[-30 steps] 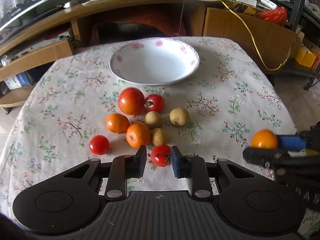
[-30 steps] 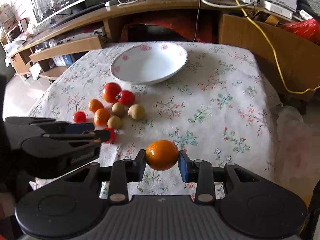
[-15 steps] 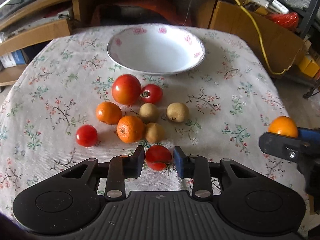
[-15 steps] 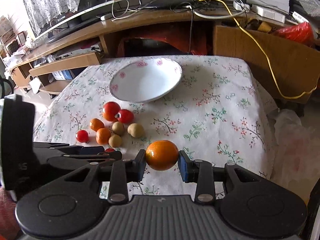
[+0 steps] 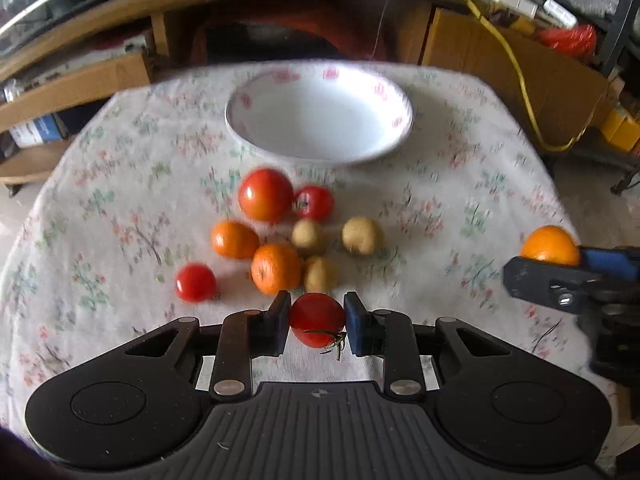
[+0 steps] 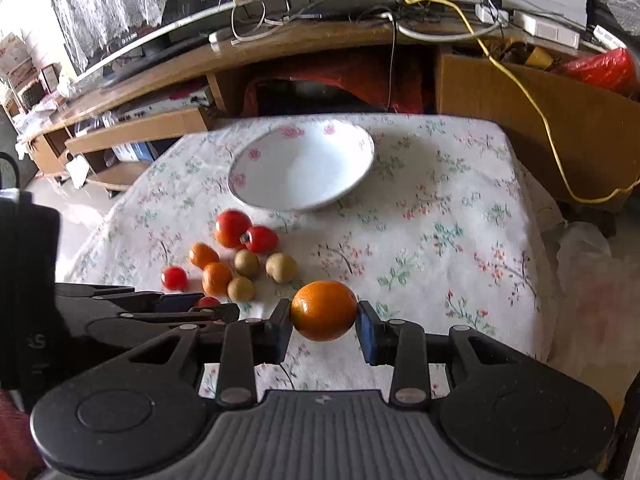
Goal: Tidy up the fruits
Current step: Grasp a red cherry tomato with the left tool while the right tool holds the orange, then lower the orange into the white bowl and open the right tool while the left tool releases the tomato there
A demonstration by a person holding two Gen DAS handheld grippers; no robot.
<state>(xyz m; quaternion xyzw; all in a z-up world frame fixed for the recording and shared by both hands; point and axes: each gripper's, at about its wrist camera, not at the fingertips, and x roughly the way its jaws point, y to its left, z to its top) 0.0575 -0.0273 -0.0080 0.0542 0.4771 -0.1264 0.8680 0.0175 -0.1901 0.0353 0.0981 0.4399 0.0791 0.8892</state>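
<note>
my left gripper [image 5: 317, 322] grips a tomato [image 5: 318, 320], my right gripper [image 6: 323, 317] an orange [image 6: 323, 310]; the empty bowl [image 5: 394, 98] lies straight ahead, nearer the left.

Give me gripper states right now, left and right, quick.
Left gripper: closed on a small red tomato.
Right gripper: closed on an orange.
</note>
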